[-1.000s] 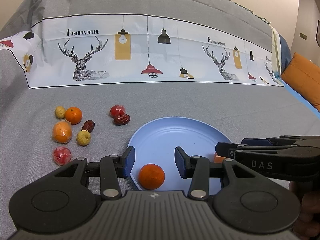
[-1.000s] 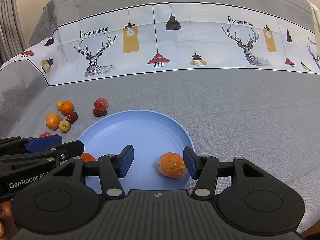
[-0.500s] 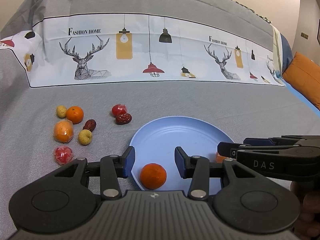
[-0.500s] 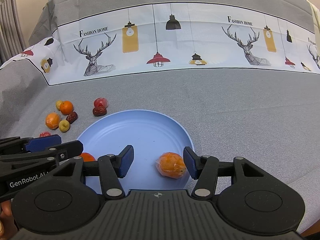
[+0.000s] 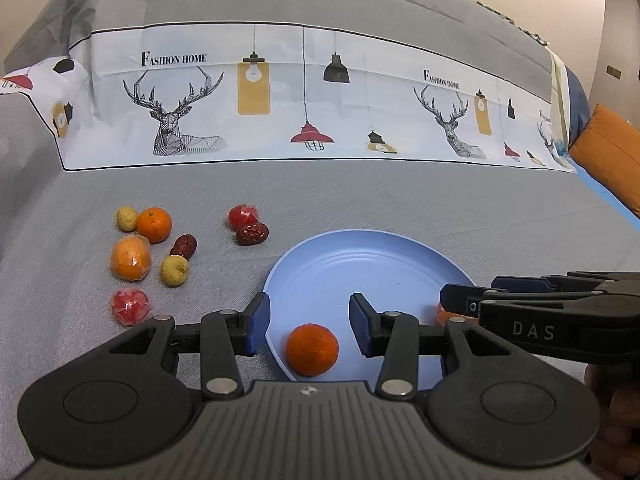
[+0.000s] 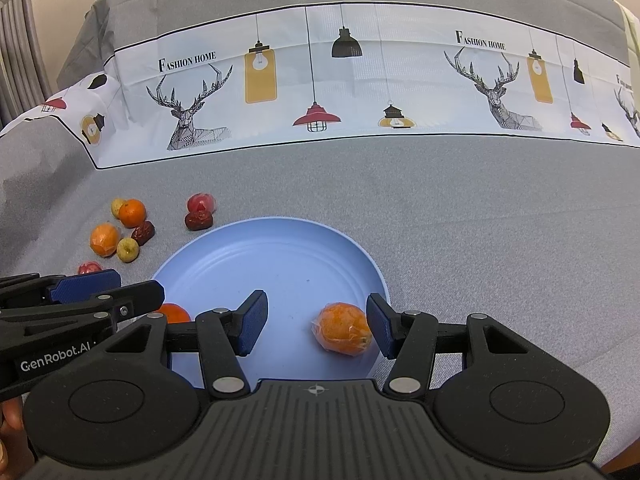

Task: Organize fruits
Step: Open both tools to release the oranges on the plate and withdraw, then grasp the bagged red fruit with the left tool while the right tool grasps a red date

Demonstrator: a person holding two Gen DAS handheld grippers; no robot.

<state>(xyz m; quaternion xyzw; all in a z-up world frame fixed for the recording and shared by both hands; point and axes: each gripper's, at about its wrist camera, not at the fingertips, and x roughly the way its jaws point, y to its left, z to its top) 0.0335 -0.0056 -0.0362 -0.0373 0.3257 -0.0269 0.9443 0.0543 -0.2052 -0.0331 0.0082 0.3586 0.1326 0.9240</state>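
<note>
A light blue plate (image 5: 372, 264) lies on the grey cloth; it also shows in the right wrist view (image 6: 280, 264). A bare mandarin (image 5: 312, 350) rests at its near left rim, between the open fingers of my left gripper (image 5: 306, 326), apart from both pads. A plastic-wrapped mandarin (image 6: 342, 328) rests at the plate's near right rim, between the open fingers of my right gripper (image 6: 316, 328), close to the right pad. Left of the plate lie loose fruits: a mandarin (image 5: 154, 225), a wrapped mandarin (image 5: 130, 259), two red dates (image 5: 184, 246), yellow fruits (image 5: 174, 270) and wrapped red fruits (image 5: 131, 306).
A white printed band with deer and lamps (image 5: 304, 108) crosses the cloth behind the fruits. An orange cushion (image 5: 612, 160) lies at the far right. Another red date (image 5: 252, 233) and wrapped red fruit (image 5: 242, 216) sit just beyond the plate's left rim.
The left wrist view has drawn back slightly, so the plate and fruits sit a little farther and higher. Both grippers stay open and the two mandarins have not moved on the plate.
</note>
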